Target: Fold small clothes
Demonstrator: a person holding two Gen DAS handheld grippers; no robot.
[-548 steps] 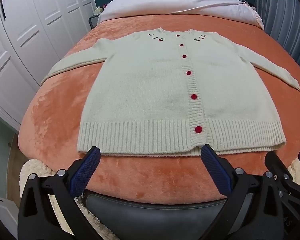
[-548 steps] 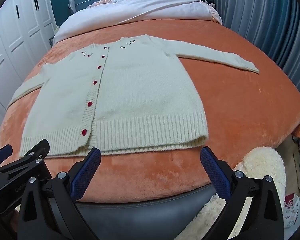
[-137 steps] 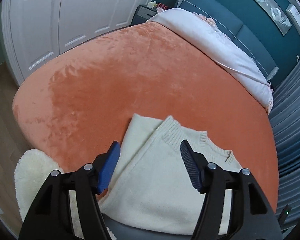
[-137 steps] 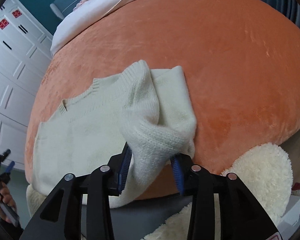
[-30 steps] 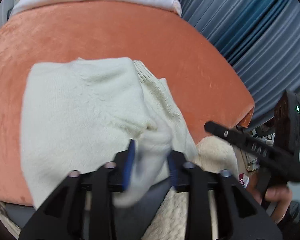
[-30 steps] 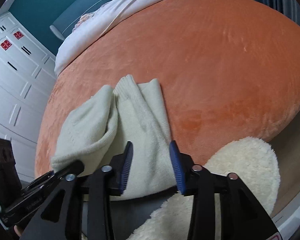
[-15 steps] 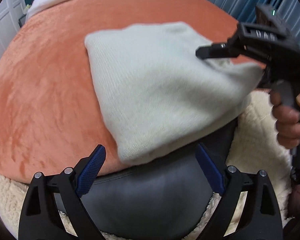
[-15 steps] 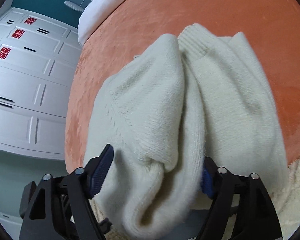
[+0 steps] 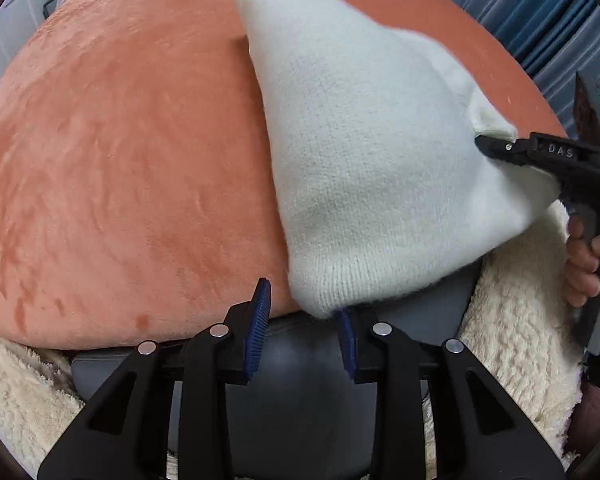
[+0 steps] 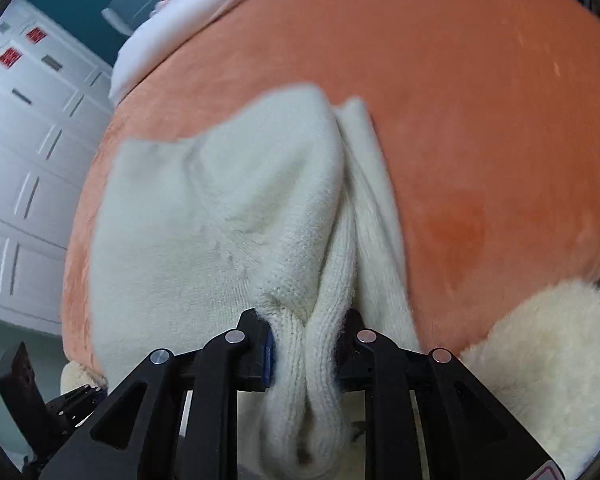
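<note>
Left wrist view: cream sweater (image 9: 364, 152) is folded into a thick bundle at the near edge of the orange bed (image 9: 120, 140), its near corner hanging off the edge above the fluffy rug (image 9: 512, 320). Right gripper (image 10: 306, 344) is pinching a bunched stack of layers, clamped firmly on the right-hand edge of the bundle. Left gripper (image 9: 302, 332) is partly spread, gripping nothing; the sweater's lower corner touches its right pad, left pad is clear. Looks like a late step: final fold or squaring up the bundle. Next move probably needs the left one to take that loose corner so both sides shift together onto the bed, then lay it flat.
</note>
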